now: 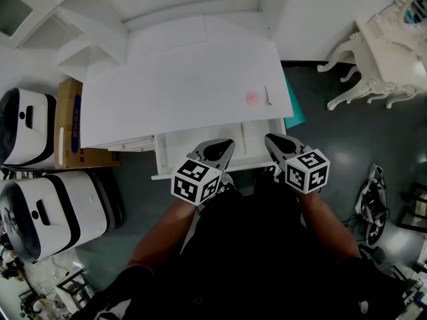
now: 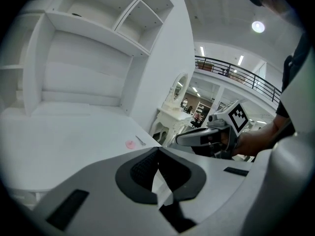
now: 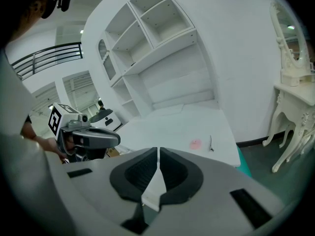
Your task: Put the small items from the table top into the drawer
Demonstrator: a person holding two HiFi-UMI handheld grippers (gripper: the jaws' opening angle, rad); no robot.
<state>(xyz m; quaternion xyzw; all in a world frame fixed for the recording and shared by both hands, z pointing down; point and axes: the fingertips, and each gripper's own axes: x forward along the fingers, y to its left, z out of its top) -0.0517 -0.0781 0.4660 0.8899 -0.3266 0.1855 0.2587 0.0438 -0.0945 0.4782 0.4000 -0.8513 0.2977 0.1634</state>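
Note:
A small round pink item [image 1: 251, 98] and a thin metal stick [image 1: 267, 96] lie near the right end of the white table top [image 1: 180, 79]. Below its front edge the white drawer [image 1: 175, 153] stands pulled out. My left gripper [image 1: 225, 145] hovers over the drawer, jaws shut and empty. My right gripper [image 1: 271, 139] is shut and empty over the drawer's right end. In the left gripper view the pink item [image 2: 130, 144] and the stick [image 2: 140, 140] lie beyond the shut jaws. The right gripper view shows the pink item [image 3: 196, 144] and the stick [image 3: 210, 143] ahead.
A cardboard box [image 1: 67, 122] and two white-and-black machines [image 1: 27, 125] [image 1: 40, 212] stand left of the table. An ornate white dressing table [image 1: 387, 52] is at the right. Open shelves [image 3: 157, 28] rise behind the table top. Cables [image 1: 373, 202] lie on the floor at the right.

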